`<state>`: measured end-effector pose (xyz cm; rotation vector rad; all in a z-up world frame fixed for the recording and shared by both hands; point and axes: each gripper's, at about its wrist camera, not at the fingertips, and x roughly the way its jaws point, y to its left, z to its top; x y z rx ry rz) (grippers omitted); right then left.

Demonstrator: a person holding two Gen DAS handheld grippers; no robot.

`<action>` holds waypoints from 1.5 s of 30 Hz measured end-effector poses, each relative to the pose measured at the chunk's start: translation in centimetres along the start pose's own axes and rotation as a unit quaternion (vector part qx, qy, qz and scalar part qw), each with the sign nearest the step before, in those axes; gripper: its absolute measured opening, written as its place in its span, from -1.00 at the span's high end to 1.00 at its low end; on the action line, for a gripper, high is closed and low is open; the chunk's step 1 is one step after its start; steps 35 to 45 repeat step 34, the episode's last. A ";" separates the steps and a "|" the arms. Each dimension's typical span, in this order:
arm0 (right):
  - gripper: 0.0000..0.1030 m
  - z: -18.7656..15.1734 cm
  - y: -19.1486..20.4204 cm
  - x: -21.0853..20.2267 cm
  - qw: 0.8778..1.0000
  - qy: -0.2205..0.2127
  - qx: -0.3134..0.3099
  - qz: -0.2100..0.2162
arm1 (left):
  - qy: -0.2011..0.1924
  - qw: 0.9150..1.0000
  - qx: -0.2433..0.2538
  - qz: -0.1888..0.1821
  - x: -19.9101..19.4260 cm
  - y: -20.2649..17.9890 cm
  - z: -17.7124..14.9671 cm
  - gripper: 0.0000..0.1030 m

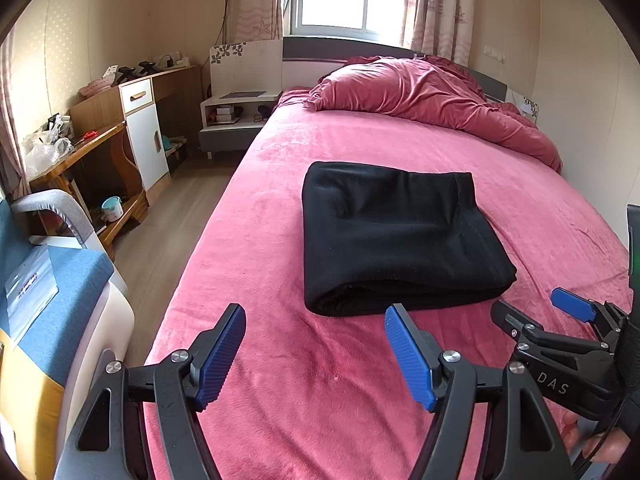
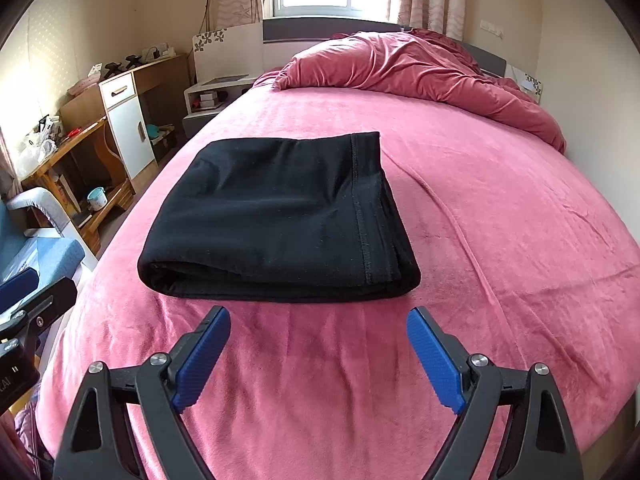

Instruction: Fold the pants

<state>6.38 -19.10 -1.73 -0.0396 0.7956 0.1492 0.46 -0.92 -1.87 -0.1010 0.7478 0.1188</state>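
Looking from your left side across to your right, you have the left gripper (image 1: 316, 354) hanging over bare pink bedspread (image 1: 280, 400), its blue pads spread wide with nothing between them. Ahead of it and a little to its right lie the black pants (image 1: 396, 236), already gathered into a thick, squarish bundle that rests flat on the bed, apart from both tools. The rounded fold of the bundle faces you; the stitched hem band runs away from you along its right-hand edge, so the bundle's slightly longer side seems to lie across your view rather than toward the crumpled red duvet (image 1: 432, 96) at the headboard.

Move on rightward and you come to the right gripper (image 2: 319, 354), jaws equally wide and empty, pointing almost squarely at the bundle's near edge. From its own camera the pants (image 2: 280, 220) sit dead ahead, just beyond the fingertips, so this hand looks the better placed of the two.

Judging by the stacked layers, the folding appears finished or nearly so; any last move would be a tidy-up of that near edge, and you would reach straight forward for it.
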 end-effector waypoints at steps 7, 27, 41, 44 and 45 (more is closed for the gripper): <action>-0.75 -0.1 0.2 -0.1 1.000 -0.001 -0.002 0.001 | 0.000 1.000 0.000 0.001 -0.1 0.1 0.0 -0.43; -0.76 -0.2 0.5 -0.1 1.000 0.000 0.000 0.000 | -0.002 1.000 -0.003 0.010 -0.7 0.0 0.0 -0.43; -0.76 -0.6 -0.1 0.6 1.000 0.009 0.005 0.001 | -0.013 1.000 -0.001 0.010 -0.7 0.0 -0.1 -0.43; -0.76 -0.6 -0.1 0.6 1.000 0.009 0.005 0.001 | -0.013 1.000 -0.001 0.010 -0.7 0.0 -0.1 -0.43; -0.76 -0.6 -0.1 0.6 1.000 0.009 0.005 0.001 | -0.013 1.000 -0.001 0.010 -0.7 0.0 -0.1 -0.43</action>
